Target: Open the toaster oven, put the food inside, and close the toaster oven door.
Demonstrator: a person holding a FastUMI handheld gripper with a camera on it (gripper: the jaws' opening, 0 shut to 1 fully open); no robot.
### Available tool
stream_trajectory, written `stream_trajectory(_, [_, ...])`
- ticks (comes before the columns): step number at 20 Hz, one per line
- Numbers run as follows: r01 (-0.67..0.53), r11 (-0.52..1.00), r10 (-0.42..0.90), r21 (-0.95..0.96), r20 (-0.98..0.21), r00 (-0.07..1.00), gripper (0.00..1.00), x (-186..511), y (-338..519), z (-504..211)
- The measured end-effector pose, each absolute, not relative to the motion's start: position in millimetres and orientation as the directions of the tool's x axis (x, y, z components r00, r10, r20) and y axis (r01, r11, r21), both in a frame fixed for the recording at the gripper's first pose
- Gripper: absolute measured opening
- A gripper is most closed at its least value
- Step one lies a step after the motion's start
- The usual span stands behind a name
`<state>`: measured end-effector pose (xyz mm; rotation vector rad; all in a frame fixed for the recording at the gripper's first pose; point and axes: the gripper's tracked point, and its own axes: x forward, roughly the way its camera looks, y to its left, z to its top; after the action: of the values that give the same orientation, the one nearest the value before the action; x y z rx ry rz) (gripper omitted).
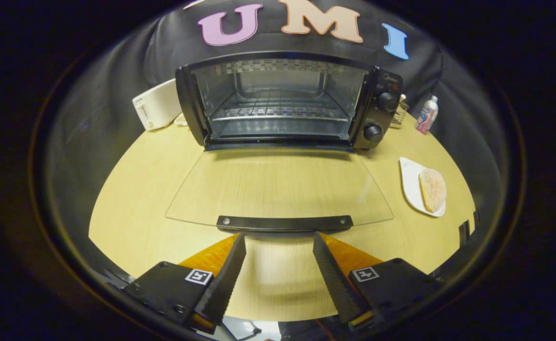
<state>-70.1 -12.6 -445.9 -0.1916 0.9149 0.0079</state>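
Toaster oven (287,102) stands on the tabletop (131,189) beyond the hand-held gripper (279,244) with its glass door (280,189) already folded down just ahead of the spread, empty fingers, while the food (432,189) waits on a plate (409,182) off to the right, so loading and closing remain.

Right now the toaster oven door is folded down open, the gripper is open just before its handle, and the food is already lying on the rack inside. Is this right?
Not quite. The food is not on the rack; it lies on the white plate on the table, to the right of the door. The rest holds: in the gripper view the toaster oven door is down and the gripper is open just before the handle.
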Motion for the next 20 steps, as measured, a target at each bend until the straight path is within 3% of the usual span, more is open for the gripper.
stream_trajectory(6, [-0.089, 0.983, -0.081, -0.163, -0.807, 0.585, 0.91, -70.1, -12.8, -454.3])
stream_trajectory(14, [-0.088, 0.985, -0.06, -0.146, -0.779, 0.624, 0.91, -69.6, -12.9, -431.1])
stream_trajectory(20, [-0.018, 0.979, -0.14, -0.201, -0.739, 0.66, 0.91, -53.1, -58.4, -394.7])
